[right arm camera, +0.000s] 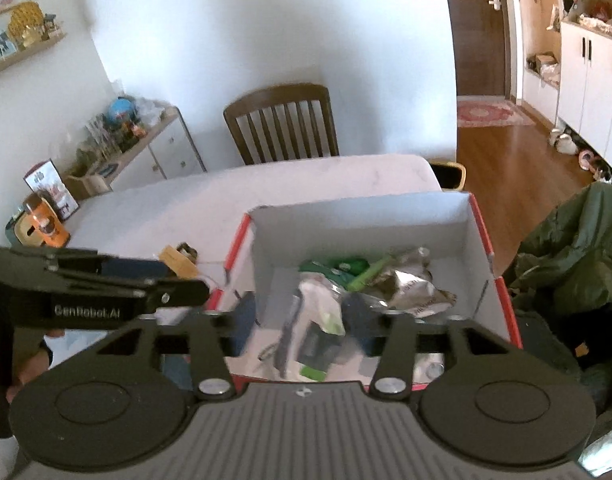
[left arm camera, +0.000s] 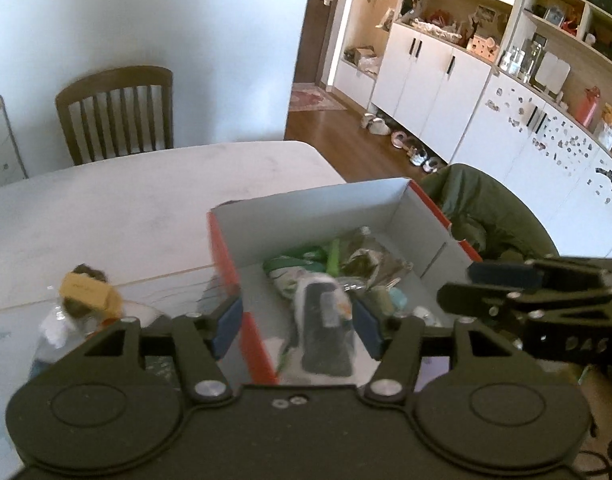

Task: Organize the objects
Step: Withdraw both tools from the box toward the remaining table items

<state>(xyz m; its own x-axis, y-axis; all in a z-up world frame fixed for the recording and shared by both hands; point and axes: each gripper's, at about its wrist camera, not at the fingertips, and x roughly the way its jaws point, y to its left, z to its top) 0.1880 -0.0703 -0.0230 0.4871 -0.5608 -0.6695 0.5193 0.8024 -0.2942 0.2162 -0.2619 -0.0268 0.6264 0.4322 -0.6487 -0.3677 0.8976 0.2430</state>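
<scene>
Left gripper (left arm camera: 297, 326) spread above blurred packet (left arm camera: 324, 328) — right gripper (right arm camera: 306, 326) likewise; red box (right arm camera: 502, 292) wall underneath.

Left gripper (left arm camera: 297, 320) matte black, blue finger pads (left arm camera: 227, 322), silver pivot screws, round side housings, right gripper (right arm camera: 301, 322) black with ribbed grey top plate, white lettering on left gripper's side

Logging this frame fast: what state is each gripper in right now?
Left gripper: open over the box, holding nothing; a packet shows between the pads.
Right gripper: open over the box, holding nothing.
</scene>
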